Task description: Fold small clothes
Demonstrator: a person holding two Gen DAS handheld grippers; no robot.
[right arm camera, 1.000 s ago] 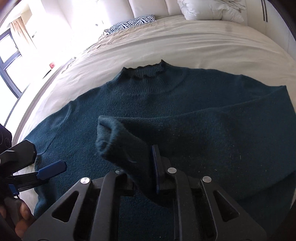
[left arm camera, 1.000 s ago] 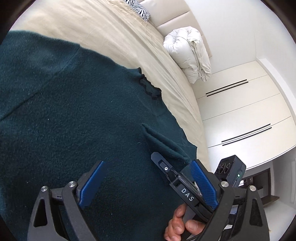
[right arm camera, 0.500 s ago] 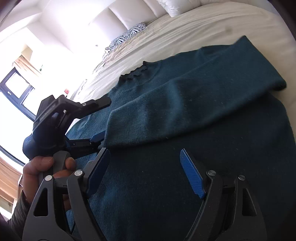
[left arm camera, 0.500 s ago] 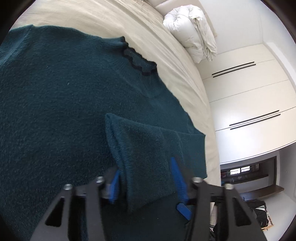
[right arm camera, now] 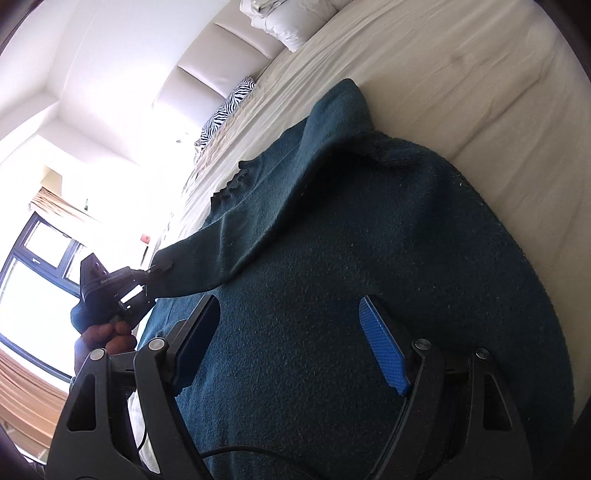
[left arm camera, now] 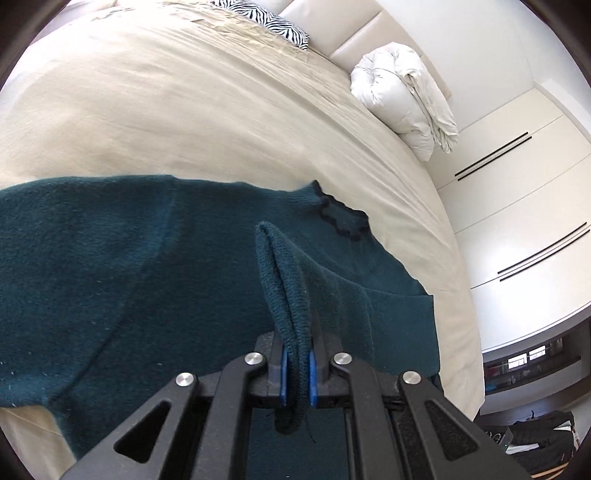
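A dark teal sweater (left arm camera: 110,277) lies flat on the beige bed (left arm camera: 184,110), its frilled collar (left arm camera: 343,221) toward the headboard. My left gripper (left arm camera: 295,373) is shut on the cuff of one sleeve (left arm camera: 284,280), which stands up between the blue pads, lifted off the sweater's body. In the right wrist view the same left gripper (right arm camera: 155,273) holds that sleeve (right arm camera: 236,229), stretched across the sweater (right arm camera: 369,240). My right gripper (right arm camera: 288,306) hovers over the sweater's body, open, with nothing between its fingers.
A folded white duvet (left arm camera: 402,96) and a zebra-print pillow (left arm camera: 266,18) lie by the headboard. White wardrobe doors (left arm camera: 517,206) stand beyond the bed's far side. A bright window (right arm camera: 37,266) is behind the hand (right arm camera: 107,339) that holds the left gripper.
The right gripper let go of the sleeve, opened and swung away over the sweater's body. The left gripper closed on the sleeve cuff and lifted it.
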